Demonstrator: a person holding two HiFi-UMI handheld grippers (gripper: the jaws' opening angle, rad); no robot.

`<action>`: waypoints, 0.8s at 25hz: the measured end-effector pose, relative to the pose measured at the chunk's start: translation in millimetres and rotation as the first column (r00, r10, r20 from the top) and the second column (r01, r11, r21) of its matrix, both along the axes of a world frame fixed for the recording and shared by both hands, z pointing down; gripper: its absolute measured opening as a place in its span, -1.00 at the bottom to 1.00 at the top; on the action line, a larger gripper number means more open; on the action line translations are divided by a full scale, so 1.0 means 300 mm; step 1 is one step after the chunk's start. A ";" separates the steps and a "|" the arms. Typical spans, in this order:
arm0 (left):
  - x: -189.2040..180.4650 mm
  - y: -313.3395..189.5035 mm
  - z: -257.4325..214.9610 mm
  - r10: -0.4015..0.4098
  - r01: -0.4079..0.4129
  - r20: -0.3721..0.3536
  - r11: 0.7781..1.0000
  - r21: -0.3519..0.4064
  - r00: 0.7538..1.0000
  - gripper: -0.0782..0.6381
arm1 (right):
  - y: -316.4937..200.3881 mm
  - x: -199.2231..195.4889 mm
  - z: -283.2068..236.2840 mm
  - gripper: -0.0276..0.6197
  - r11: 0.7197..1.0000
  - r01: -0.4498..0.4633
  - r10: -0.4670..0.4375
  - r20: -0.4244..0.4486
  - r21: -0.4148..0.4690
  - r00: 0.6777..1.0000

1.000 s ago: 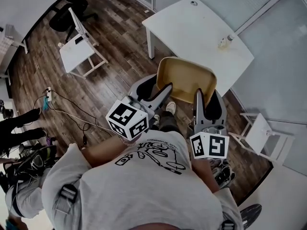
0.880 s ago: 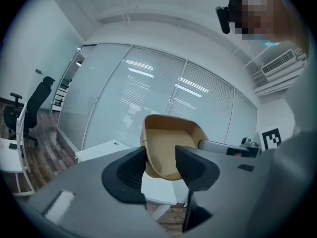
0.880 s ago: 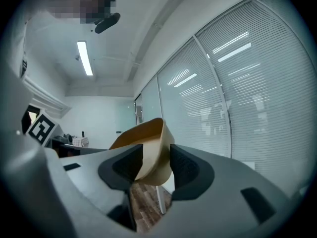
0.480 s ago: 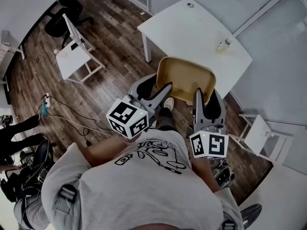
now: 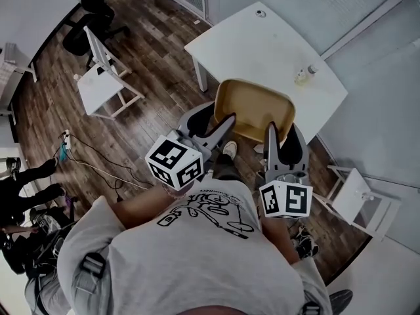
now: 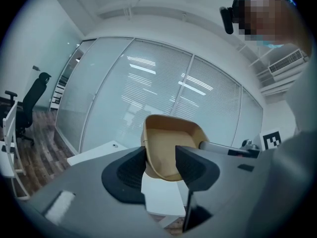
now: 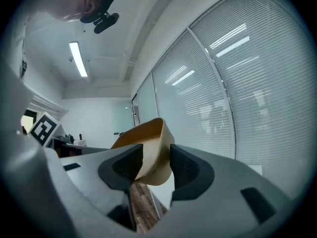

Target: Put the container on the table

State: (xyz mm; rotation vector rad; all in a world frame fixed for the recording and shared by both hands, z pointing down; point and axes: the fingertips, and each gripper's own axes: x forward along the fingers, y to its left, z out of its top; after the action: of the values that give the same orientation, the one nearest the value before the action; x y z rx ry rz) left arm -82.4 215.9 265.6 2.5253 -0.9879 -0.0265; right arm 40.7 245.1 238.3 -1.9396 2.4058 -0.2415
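A tan plastic container is held in the air between both grippers, its far edge over the near edge of the white table. My left gripper is shut on its left rim and my right gripper on its right rim. In the left gripper view the container sits between the dark pads with the left gripper clamped on its wall, and the table lies below. In the right gripper view the right gripper pinches the container by its rim.
A small bottle stands near the table's right edge. White folding chairs stand on the wood floor at the left and right. A black office chair is at the far left, with cables on the floor. Glass walls border the table.
The room has shifted slightly in the head view as the person moves; the table's near corner now sits a little lower and further left. Both grippers still hold the container the same way.
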 end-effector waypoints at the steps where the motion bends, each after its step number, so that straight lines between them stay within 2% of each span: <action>1: 0.015 -0.022 0.000 -0.001 0.001 0.001 1.000 -0.001 1.000 -0.27 | -0.024 0.016 0.001 -0.42 1.000 0.000 0.000 0.004 0.000 1.000; 13: 0.266 -0.323 -0.024 -0.018 0.017 0.015 1.000 0.014 1.000 -0.27 | -0.325 0.270 0.003 -0.42 1.000 0.017 -0.016 0.017 -0.002 1.000; 20: 0.340 -0.423 0.004 -0.038 0.038 0.009 0.999 0.004 0.999 -0.27 | -0.427 0.343 0.024 -0.42 0.999 0.032 -0.032 0.012 -0.009 0.999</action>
State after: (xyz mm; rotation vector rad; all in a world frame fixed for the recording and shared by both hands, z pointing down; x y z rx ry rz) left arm 19.6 89.1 266.7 2.5123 -1.0401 -0.0290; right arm 143.7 117.1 245.5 -1.8993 2.4340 -0.2658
